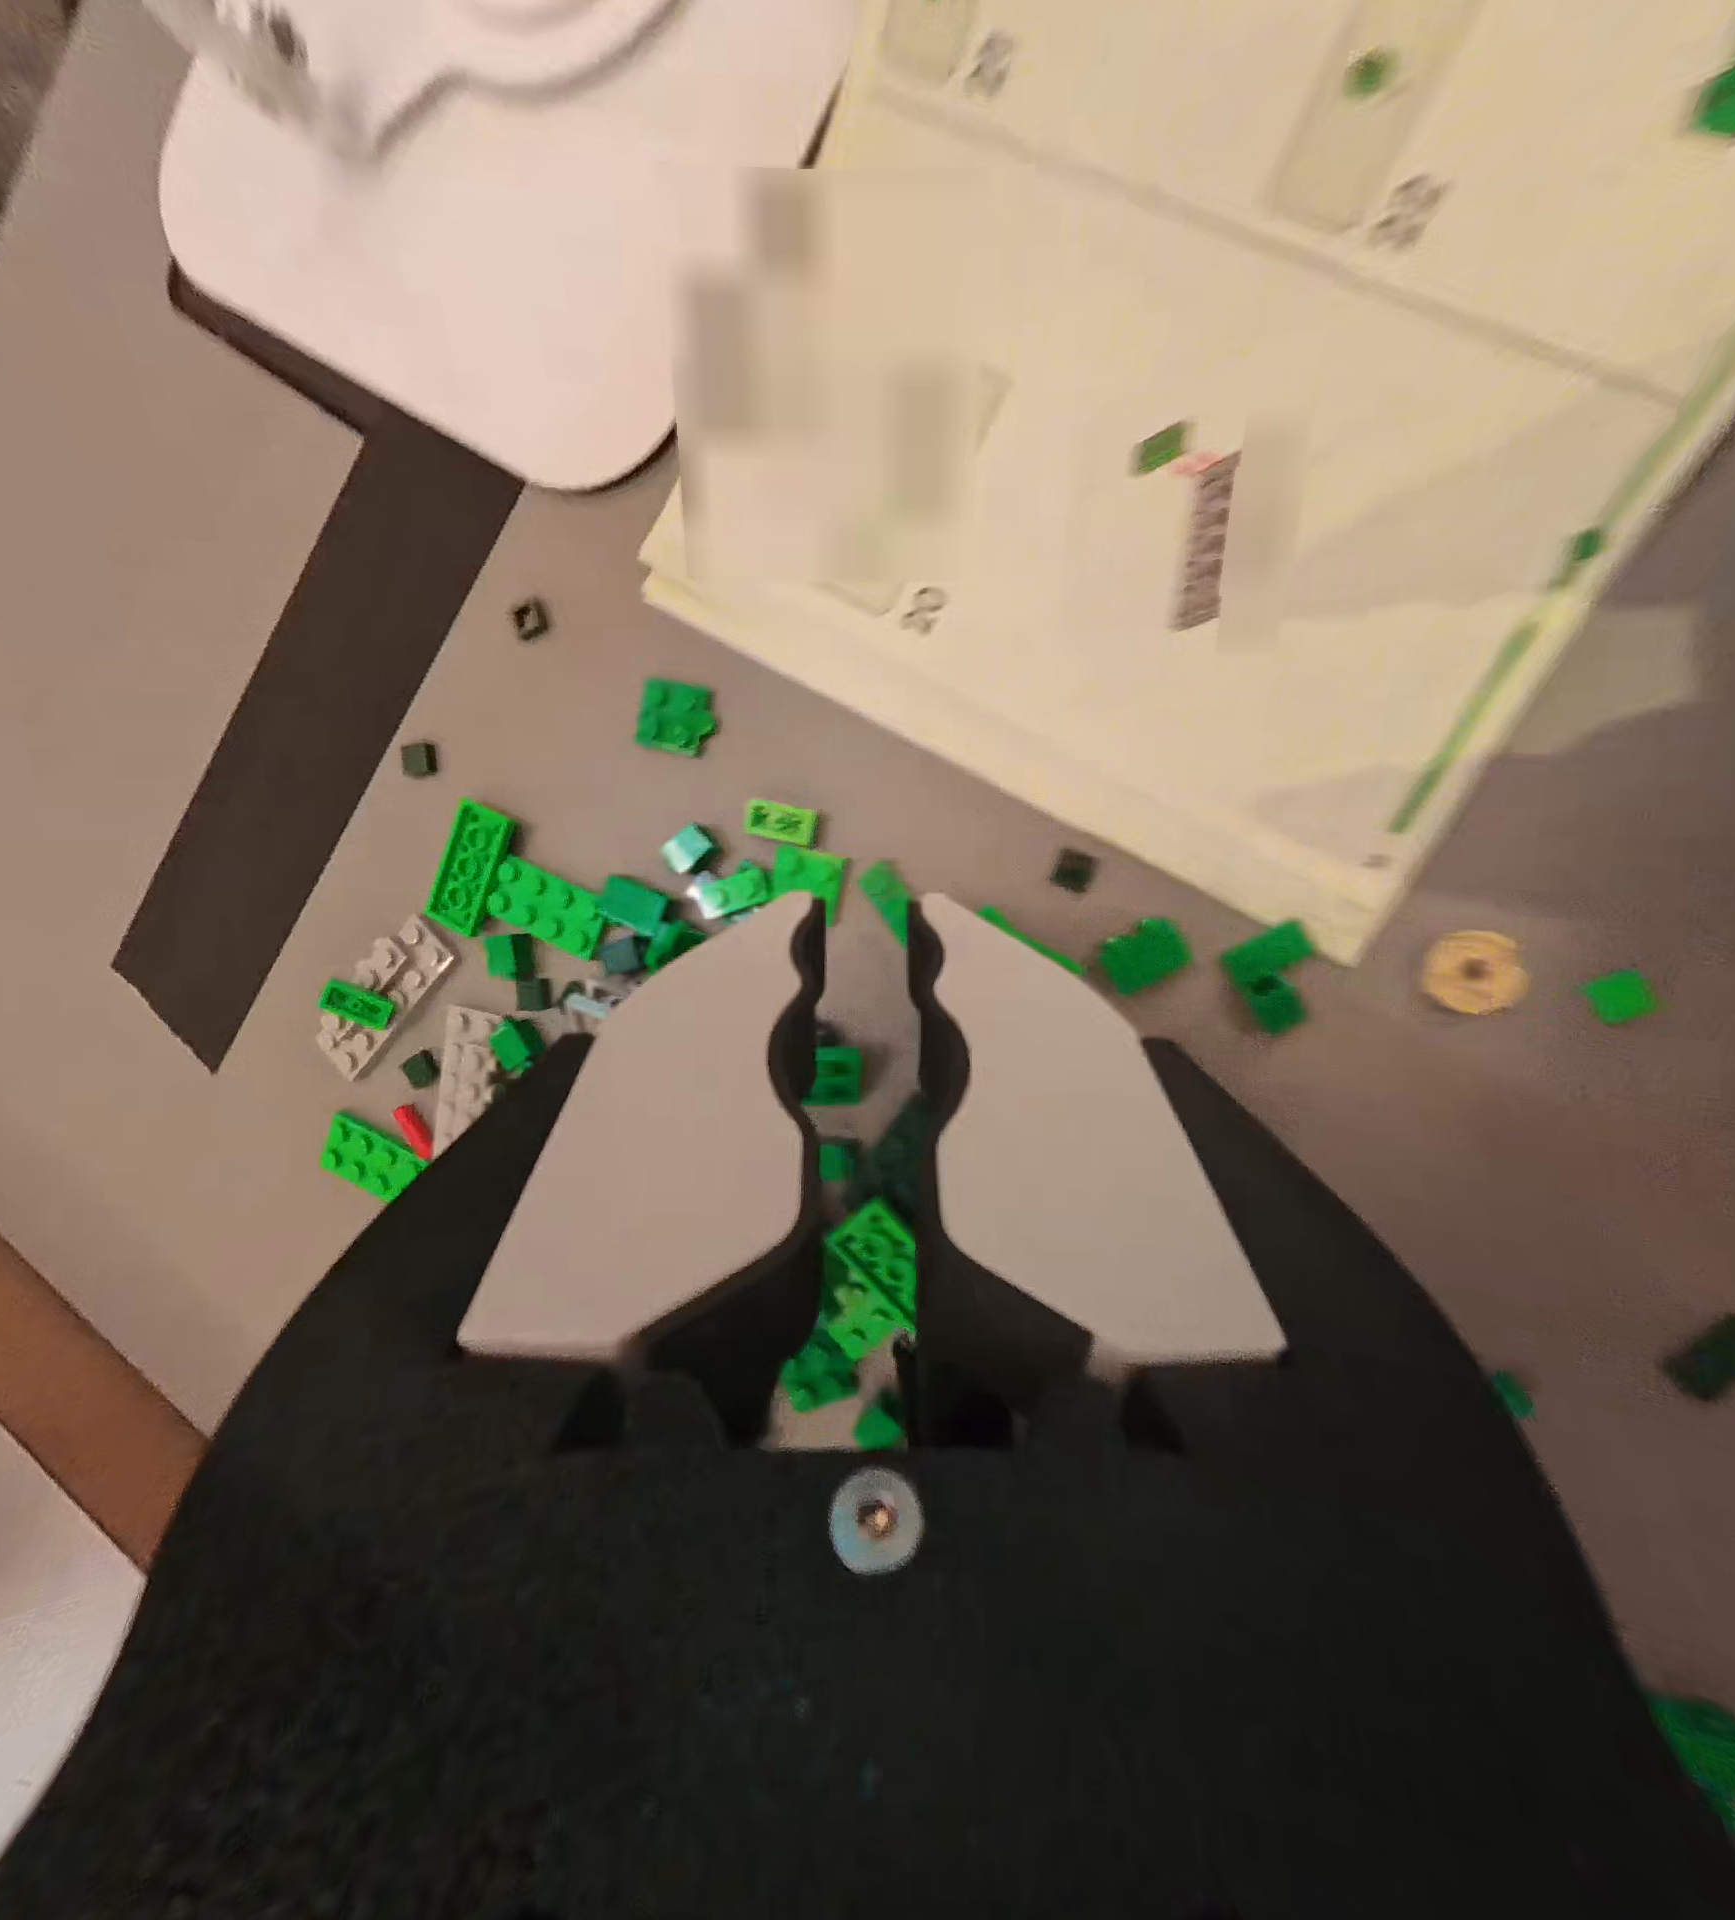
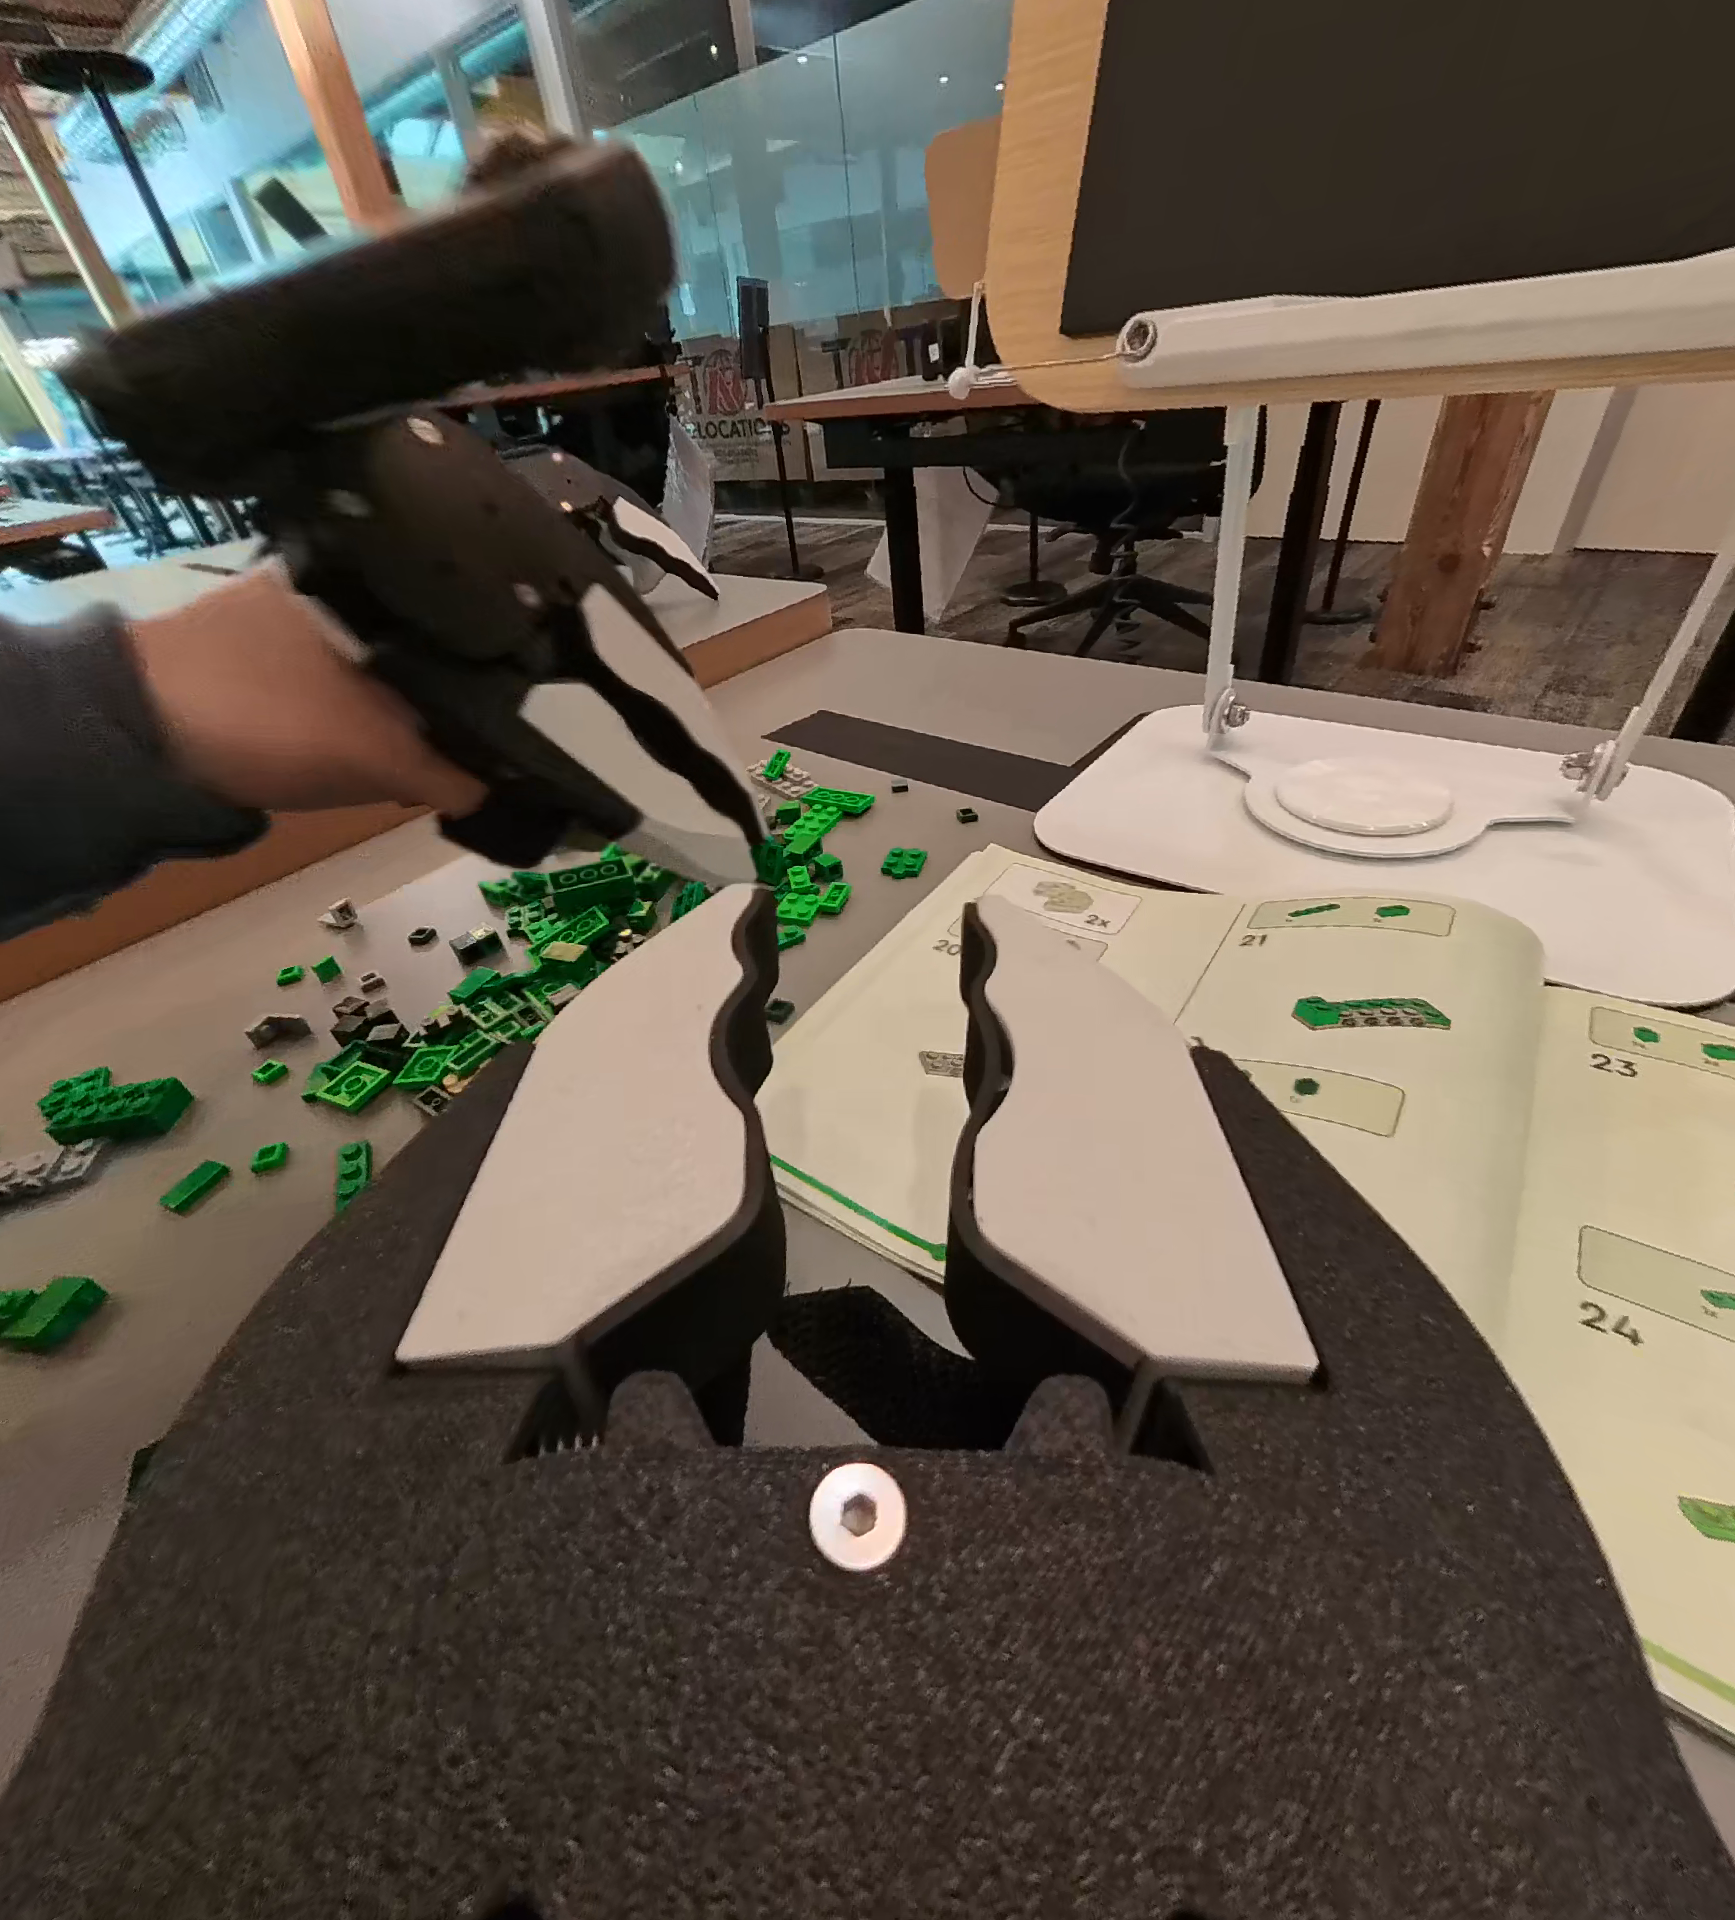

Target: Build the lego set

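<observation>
In the left wrist view, the left hand-held gripper [image 1: 868, 914], its jaws narrowly parted and empty, hangs over the loose green and grey lego bricks [image 1: 530, 914] beside the open cream instruction booklet [image 1: 1102, 727], likely picking one out. In the right wrist view, the right hand-held gripper [image 2: 863, 914], also parted and empty, waits over that booklet [image 2: 1362, 1039] on the grey table [image 2: 167, 1299], probably so its pages stay readable.
</observation>
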A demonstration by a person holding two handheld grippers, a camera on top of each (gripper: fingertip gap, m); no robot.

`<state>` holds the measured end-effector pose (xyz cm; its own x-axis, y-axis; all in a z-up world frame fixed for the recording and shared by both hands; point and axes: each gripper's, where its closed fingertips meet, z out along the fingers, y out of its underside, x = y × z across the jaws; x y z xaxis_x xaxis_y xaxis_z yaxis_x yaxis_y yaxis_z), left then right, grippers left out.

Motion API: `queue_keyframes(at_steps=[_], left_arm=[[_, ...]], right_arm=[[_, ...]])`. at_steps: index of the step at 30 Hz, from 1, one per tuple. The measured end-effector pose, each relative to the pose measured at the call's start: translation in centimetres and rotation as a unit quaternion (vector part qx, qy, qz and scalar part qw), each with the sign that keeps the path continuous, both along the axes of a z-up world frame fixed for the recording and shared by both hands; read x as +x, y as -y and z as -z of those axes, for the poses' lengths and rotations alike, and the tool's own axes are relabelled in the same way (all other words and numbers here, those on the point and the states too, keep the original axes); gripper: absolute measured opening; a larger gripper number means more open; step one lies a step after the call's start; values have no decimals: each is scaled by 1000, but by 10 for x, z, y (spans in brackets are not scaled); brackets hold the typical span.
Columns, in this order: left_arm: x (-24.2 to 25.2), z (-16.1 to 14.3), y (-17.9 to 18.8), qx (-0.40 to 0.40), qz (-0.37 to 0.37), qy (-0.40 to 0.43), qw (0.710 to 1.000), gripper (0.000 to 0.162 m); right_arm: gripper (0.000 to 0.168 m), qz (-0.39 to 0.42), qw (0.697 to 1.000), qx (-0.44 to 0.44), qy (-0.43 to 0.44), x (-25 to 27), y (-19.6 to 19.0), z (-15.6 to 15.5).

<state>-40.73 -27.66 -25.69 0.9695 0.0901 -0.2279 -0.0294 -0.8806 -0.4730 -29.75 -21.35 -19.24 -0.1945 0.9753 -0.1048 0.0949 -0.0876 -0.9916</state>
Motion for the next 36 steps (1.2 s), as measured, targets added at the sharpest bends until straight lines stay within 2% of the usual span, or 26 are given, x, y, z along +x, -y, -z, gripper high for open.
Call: queue_keyframes(at_steps=[1, 6, 16, 17, 22, 25, 28, 32, 36], left_arm=[[-6, 6, 1, -11, -1, 7, 1000, 12], [-26, 20, 2, -30, -6, 2, 1000, 13], [-37, 29, -2, -19, -80, 56, 995, 20], [-38, 29, -2, -21, -82, 53, 995, 14], [-29, 18, 0, -4, -57, 39, 998, 13], [6, -4, 0, 46, 4, 33, 998, 13], [65, -18, 9, 71, 73, 42, 994, 13], [150, -15, 30, 78, 120, 78, 987, 12], [213, 3, 47, 76, 123, 105, 984, 12]], right_arm=[[33, -2, 1000, 0, 1, 0, 1, 0], [34, -13, 1000, -8, 4, -1, 6, 1], [34, -18, 1000, -16, 10, -1, 6, 3], [34, -18, 1000, -17, 10, -2, 5, 3], [34, -18, 1000, -17, 10, -2, 5, 3], [34, -14, 1000, -17, 9, -2, 2, 2], [34, -9, 1000, -23, 8, -3, -2, 2], [34, -5, 1000, -23, 8, -3, -5, 2], [34, -6, 1000, -9, 9, -2, -2, 3]])
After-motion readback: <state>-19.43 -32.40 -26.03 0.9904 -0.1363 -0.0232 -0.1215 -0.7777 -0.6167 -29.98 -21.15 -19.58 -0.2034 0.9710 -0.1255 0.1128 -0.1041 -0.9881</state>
